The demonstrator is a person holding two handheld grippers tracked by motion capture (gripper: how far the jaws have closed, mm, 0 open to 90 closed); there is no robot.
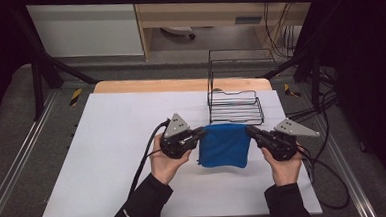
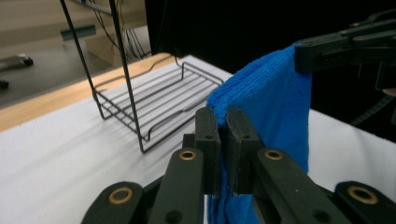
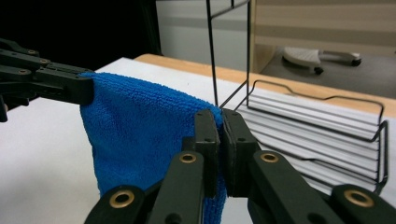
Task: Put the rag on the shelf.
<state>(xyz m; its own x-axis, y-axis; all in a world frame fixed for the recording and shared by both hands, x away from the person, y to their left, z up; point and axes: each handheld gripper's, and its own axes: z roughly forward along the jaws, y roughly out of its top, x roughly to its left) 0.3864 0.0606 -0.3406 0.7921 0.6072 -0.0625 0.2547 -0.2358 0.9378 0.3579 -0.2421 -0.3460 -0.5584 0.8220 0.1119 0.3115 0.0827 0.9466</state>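
The person's two black sleeves come in at the bottom of the high view, each hand wrapped round a hand-held gripper. The left hand-held gripper is clamped on the upper left corner of a blue cloth; the left gripper view shows its jaws pressed together on the folded edge of the fabric. The right hand-held gripper is clamped on the upper right corner in the same way, jaws tight on the cloth in the right gripper view. Between them the cloth hangs, its top edge stretched from one gripper to the other, over the white worktop. Just behind the cloth stands a black wire rack, upright on the worktop near its far edge, with a flat tray at the base and a tall wire back.
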